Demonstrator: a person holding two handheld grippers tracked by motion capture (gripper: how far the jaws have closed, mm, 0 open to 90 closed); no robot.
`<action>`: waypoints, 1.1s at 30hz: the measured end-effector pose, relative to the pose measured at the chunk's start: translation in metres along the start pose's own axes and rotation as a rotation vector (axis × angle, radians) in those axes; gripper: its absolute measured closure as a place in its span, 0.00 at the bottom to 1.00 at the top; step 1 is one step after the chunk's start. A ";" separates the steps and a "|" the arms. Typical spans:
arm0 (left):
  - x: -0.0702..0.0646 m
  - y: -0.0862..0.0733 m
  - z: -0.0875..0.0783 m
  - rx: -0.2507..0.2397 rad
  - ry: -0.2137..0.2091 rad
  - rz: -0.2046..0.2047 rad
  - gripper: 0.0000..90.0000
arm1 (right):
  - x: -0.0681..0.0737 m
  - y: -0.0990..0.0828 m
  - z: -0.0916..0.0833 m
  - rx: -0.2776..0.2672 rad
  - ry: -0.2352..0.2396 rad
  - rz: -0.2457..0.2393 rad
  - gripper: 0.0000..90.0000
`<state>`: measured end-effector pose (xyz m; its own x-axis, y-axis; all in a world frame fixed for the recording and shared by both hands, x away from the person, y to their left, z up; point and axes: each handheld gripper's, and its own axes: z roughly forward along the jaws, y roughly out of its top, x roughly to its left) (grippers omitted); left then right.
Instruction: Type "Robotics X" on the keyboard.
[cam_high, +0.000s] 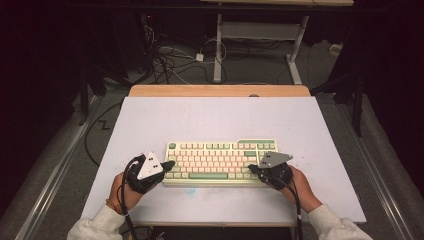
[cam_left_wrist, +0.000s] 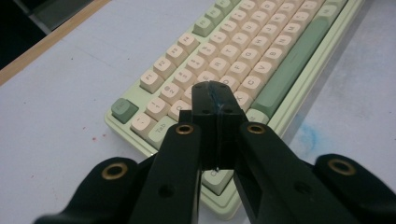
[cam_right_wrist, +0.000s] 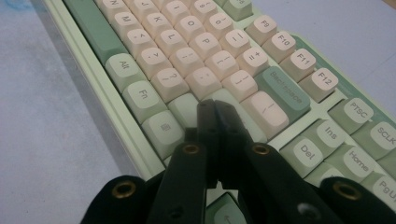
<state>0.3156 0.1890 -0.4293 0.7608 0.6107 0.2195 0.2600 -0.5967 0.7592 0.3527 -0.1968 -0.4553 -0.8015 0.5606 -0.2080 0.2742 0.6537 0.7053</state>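
In the high view, the keyboard (cam_high: 220, 162) is seen lying mid-table (cam_high: 220, 115), with the left gripper (cam_high: 167, 165) at its left end and the right gripper (cam_high: 252, 169) at its right end.

In the left gripper view, the jaws are pressed together, nothing held, over the keyboard's left-hand keys; neighbouring keys could be struck by the broad tip.

In the right gripper view, the jaws are likewise closed and empty near Backspace (cam_right_wrist: 284, 93); a wrong key could be pressed.
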 end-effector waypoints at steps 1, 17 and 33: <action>0.001 0.000 0.000 0.003 -0.005 -0.005 0.97 | 0.000 0.000 0.000 0.001 0.000 -0.002 1.00; 0.012 0.012 0.010 0.075 -0.050 -0.001 0.97 | 0.001 0.000 0.000 0.002 -0.007 0.002 1.00; 0.011 0.021 0.040 0.130 -0.127 0.028 0.97 | 0.002 0.000 0.000 0.002 -0.015 -0.006 1.00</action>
<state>0.3528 0.1625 -0.4357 0.8356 0.5273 0.1537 0.3064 -0.6797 0.6664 0.3507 -0.1959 -0.4556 -0.7950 0.5645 -0.2221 0.2709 0.6580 0.7026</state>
